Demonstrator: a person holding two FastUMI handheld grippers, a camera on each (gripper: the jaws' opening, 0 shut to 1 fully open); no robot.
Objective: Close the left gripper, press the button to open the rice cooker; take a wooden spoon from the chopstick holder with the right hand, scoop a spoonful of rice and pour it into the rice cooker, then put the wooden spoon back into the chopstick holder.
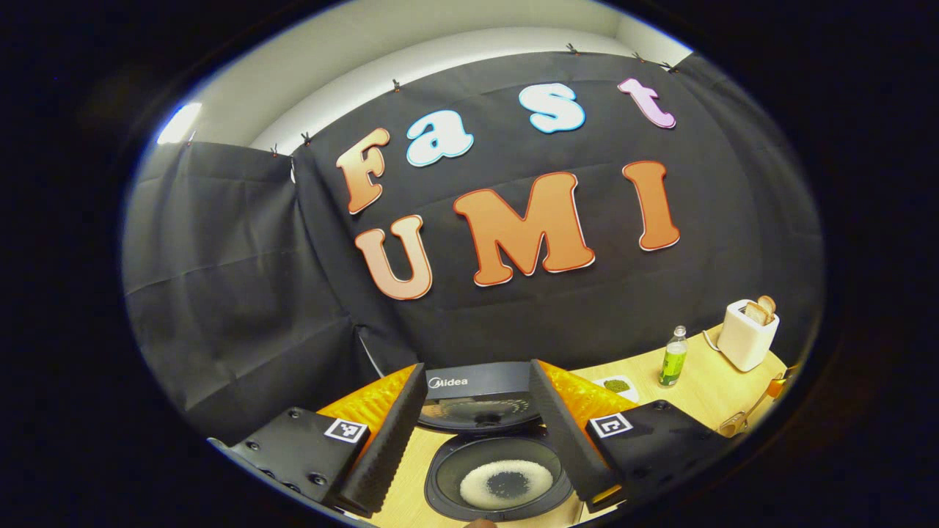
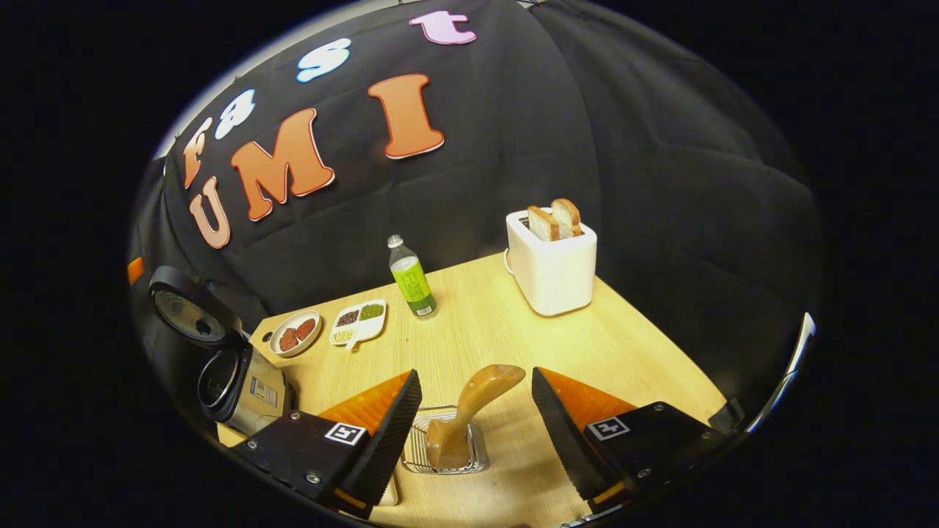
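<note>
Right gripper view: right gripper (image 2: 477, 411) is hanging wide open over the wooden spoon (image 2: 469, 414) standing in the chopstick holder (image 2: 480, 455); left gripper (image 1: 477, 433) is gaping above the open rice cooker (image 1: 499, 480).

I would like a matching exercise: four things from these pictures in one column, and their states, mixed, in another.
Things:
1. rice cooker
2. wooden spoon
3. toaster
4. bottle

States:
A. two bread slices stick out of its top
B. lid raised, rice in the pot
C. upright, capped, green label
D. stands in the wire chopstick holder, between the open fingers of the right gripper

Pairs: 1-B, 2-D, 3-A, 4-C
</note>
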